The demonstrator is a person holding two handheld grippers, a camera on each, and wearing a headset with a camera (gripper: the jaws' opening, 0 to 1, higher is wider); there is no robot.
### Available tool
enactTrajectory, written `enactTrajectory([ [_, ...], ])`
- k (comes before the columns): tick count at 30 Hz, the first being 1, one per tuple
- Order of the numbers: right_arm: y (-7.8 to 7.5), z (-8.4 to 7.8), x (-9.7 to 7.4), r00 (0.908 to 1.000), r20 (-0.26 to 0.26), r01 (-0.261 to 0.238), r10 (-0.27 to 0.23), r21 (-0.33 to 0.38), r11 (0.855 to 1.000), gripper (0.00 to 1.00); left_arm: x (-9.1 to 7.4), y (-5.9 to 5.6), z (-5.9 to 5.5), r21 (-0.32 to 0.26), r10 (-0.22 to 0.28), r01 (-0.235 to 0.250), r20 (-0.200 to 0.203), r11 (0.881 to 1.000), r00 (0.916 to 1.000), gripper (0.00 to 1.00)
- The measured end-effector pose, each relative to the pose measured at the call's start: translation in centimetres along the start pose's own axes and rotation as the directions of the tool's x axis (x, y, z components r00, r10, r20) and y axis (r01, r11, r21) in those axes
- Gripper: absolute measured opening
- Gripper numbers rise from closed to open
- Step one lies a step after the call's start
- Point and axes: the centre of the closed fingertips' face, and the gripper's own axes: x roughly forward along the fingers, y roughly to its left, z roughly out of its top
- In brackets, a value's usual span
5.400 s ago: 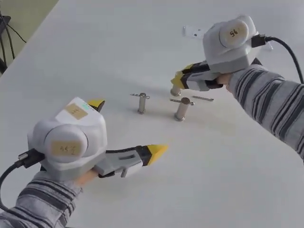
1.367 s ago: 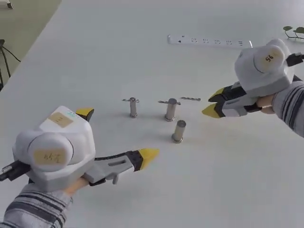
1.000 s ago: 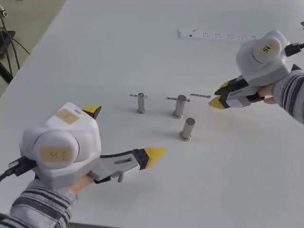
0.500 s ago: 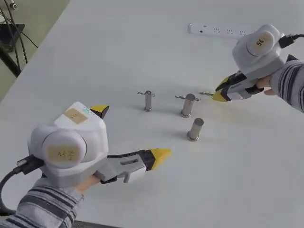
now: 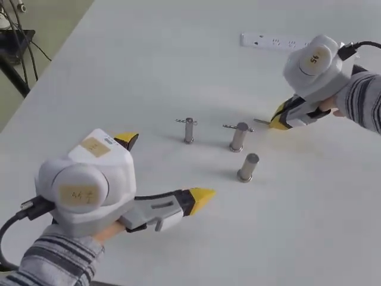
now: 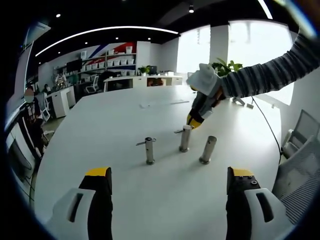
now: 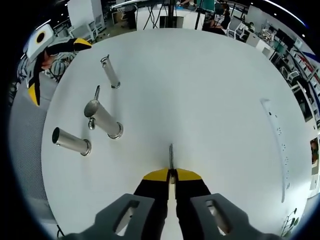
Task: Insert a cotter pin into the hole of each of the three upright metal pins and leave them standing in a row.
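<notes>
Cotter pin (image 7: 170, 152) between closed tips of right hand-held gripper (image 7: 171, 175)

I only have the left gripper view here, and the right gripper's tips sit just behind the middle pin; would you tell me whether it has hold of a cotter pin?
Observer: Yes; the right gripper view shows the right gripper shut on the cotter pin, which sticks straight out ahead of its tips.
Operator: Thank you. Is it lifted off the table?
Observer: I cannot tell; in the head view it lies right down at the table, just past the middle pin.
Operator: And which pin lacks one?
Observer: In the head view the near pin is bare, while the left pin and the middle pin each carry one.
</notes>
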Motion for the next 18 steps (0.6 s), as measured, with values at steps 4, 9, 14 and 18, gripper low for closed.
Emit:
enactTrajectory([
  [4,0.1,-0.1,0.0,0.9999,-0.012,0.001,-0.001,-0.022,1.0,0.0,0.0,-0.1,0.0,0.002,-0.002,0.002,-0.002,1.0,1.0,0.93],
  [9,0.3,-0.2,-0.6,0.9998,-0.002,0.018,-0.018,-0.039,0.999,0.0,-0.1,-0.2,0.2,0.006,-0.007,0.007,-0.001,1.0,1.0,0.92],
  [14,0.4,-0.1,-2.0,0.9983,0.038,0.045,-0.044,-0.033,0.998,0.0,0.0,-0.3,0.5,0.006,-0.017,0.017,0.001,1.0,0.9998,0.89],
  [18,0.9,0.2,-3.4,0.995,0.075,0.069,-0.066,-0.038,0.997,0.0,0.1,-0.7,0.8,0.013,-0.033,0.033,0.001,0.999,0.9995,0.86],
])
